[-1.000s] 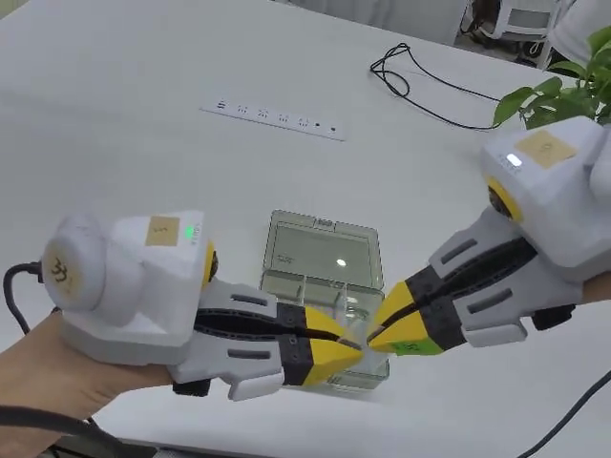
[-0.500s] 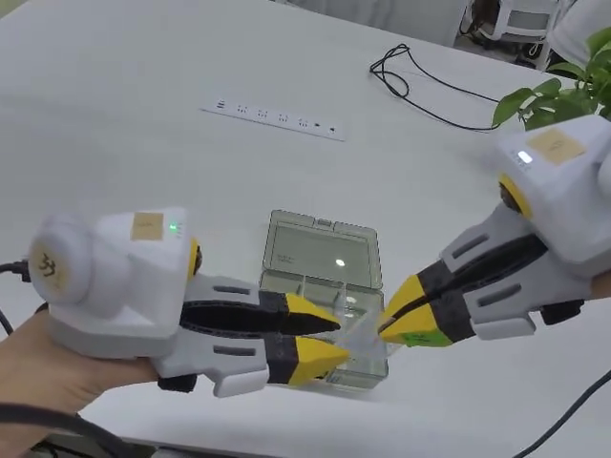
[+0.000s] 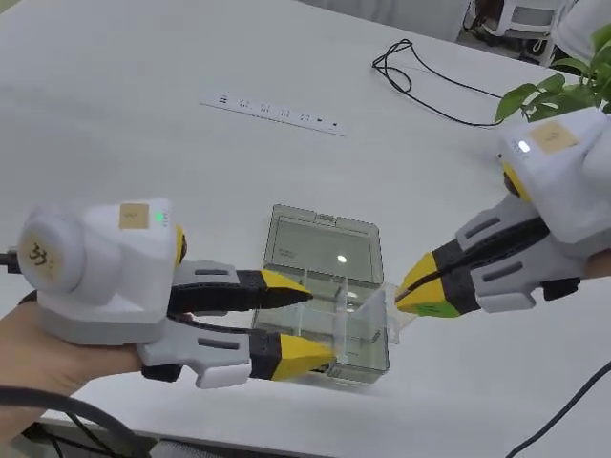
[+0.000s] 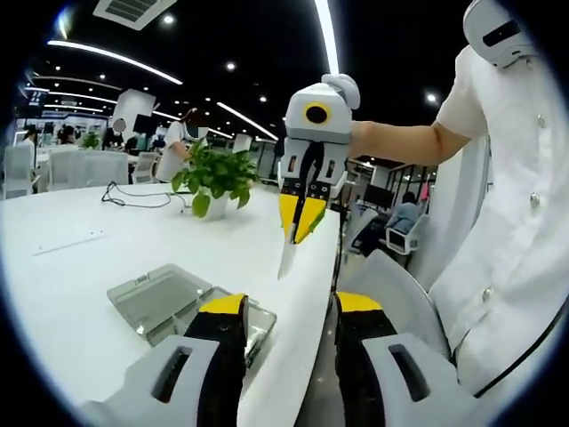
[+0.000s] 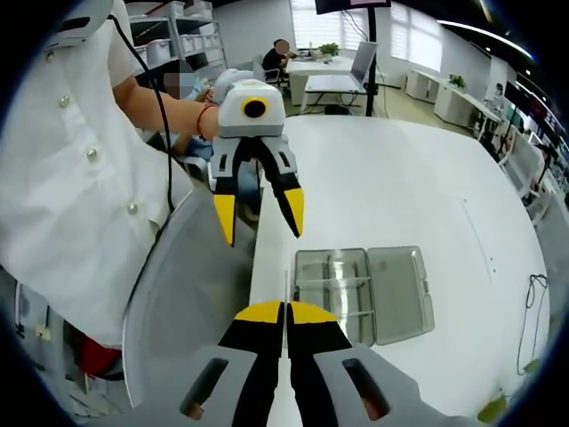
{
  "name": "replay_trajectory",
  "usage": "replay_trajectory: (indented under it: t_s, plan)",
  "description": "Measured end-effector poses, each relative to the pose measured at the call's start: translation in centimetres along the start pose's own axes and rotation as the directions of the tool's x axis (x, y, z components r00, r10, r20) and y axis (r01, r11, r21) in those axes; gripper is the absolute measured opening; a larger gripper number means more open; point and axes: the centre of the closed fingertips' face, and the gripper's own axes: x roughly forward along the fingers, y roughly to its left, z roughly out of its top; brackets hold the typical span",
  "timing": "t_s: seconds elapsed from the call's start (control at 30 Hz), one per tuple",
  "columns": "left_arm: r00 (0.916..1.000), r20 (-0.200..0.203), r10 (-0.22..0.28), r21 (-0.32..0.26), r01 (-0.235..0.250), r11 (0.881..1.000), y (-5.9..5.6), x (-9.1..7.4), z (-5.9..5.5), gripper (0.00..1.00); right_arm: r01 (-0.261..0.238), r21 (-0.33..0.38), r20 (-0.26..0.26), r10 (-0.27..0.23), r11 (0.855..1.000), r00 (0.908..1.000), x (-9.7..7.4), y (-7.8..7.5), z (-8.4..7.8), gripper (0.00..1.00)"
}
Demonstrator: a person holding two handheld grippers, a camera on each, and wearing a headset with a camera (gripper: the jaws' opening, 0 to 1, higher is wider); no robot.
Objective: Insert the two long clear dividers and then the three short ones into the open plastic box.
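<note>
Right gripper [image 3: 412, 296] is pinching a divider [image 4: 286, 256] edge-down at the box's [image 3: 368, 358] 3 o'clock, apparently for slotting; left gripper [image 3: 317, 324] is gaping wide at 8 o'clock.

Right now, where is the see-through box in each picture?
Head view: the plastic box sits low in the centre, lid open.
Left gripper view: the box is lower left, beside the left-hand jaw.
Right gripper view: the box is right of centre, above the jaws.
Shared landmark: the black cable beyond the box.
</note>
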Motion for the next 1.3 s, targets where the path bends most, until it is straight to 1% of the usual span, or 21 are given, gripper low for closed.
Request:
replay_trajectory:
  t_s: [0.1,0.27,0.33,0.47,0.57,0.63,0.67,0.73,0.77,0.83,0.97,1.03,1.2,1.3]
  plan:
    - [0.9998,-0.014,0.015,-0.005,-0.015,1.0,0.5,-0.3,-0.5,0.41,0.028,0.0,-0.032,-0.028,1.0,0.9991,0.2,-0.9,-0.8,0.02]
    - [0.9993,-0.015,0.033,-0.008,-0.033,0.999,1.0,-0.7,-0.8,0.5,0.047,-0.014,-0.072,-0.048,0.999,0.9963,0.7,-1.7,-1.9,0.02]
    - [0.9991,-0.015,0.039,-0.008,-0.039,0.999,1.2,-0.8,-1.0,0.52,0.053,-0.014,-0.081,-0.054,0.998,0.9953,0.9,-2.0,-2.1,0.02]
    - [0.9982,-0.028,0.053,-0.007,-0.053,0.999,1.6,-1.1,-1.5,0.58,0.069,-0.028,-0.11,-0.072,0.997,0.9913,1.5,-2.8,-2.7,0.02]
    - [0.9973,-0.033,0.065,-0.001,-0.065,0.998,1.9,-1.3,-1.8,0.63,0.07,-0.023,-0.121,-0.072,0.997,0.99,2.1,-3.2,-3.1,0.02]
    - [0.9961,-0.04,0.078,-0.014,-0.079,0.997,2.2,-1.5,-2.1,0.65,0.07,-0.025,-0.133,-0.072,0.997,0.9885,2.5,-3.4,-3.4,0.02]
    - [0.9955,-0.042,0.085,-0.011,-0.085,0.996,2.4,-1.6,-2.3,0.67,0.068,-0.027,-0.139,-0.071,0.997,0.9878,2.7,-3.5,-3.6,0.02]
    - [0.9944,-0.047,0.094,-0.013,-0.095,0.995,2.7,-1.7,-2.6,0.71,0.068,-0.024,-0.148,-0.071,0.997,0.9865,3.3,-3.9,-4.1,0.02]
    - [0.994,-0.049,0.098,-0.013,-0.098,0.995,2.8,-1.7,-2.7,0.72,0.068,-0.019,-0.154,-0.07,0.998,0.9855,3.8,-4.3,-4.7,0.02]
    - [0.9934,-0.051,0.103,-0.015,-0.104,0.994,3.0,-1.8,-2.9,0.75,0.075,-0.016,-0.168,-0.077,0.997,0.9828,4.2,-4.9,-5.2,0.02]
    - [0.9913,-0.058,0.119,-0.022,-0.12,0.993,3.4,-1.9,-3.2,0.79,0.077,-0.013,-0.191,-0.078,0.997,0.9785,4.9,-5.3,-6.0,0.02]
    - [0.9905,-0.057,0.125,-0.026,-0.127,0.992,3.6,-2.0,-3.3,0.83,0.073,-0.009,-0.197,-0.073,0.997,0.9777,5.6,-5.8,-6.8,0.02]
    - [0.9899,-0.061,0.128,-0.034,-0.13,0.991,3.8,-2.0,-3.4,0.85,0.071,-0.004,-0.2,-0.07,0.997,0.9773,6.1,-6.2,-6.9,0.02]
    - [0.9901,-0.06,0.127,-0.035,-0.129,0.991,3.9,-1.9,-3.4,0.87,0.065,-0.009,-0.21,-0.066,0.998,0.9754,6.2,-6.2,-7.1,0.02]
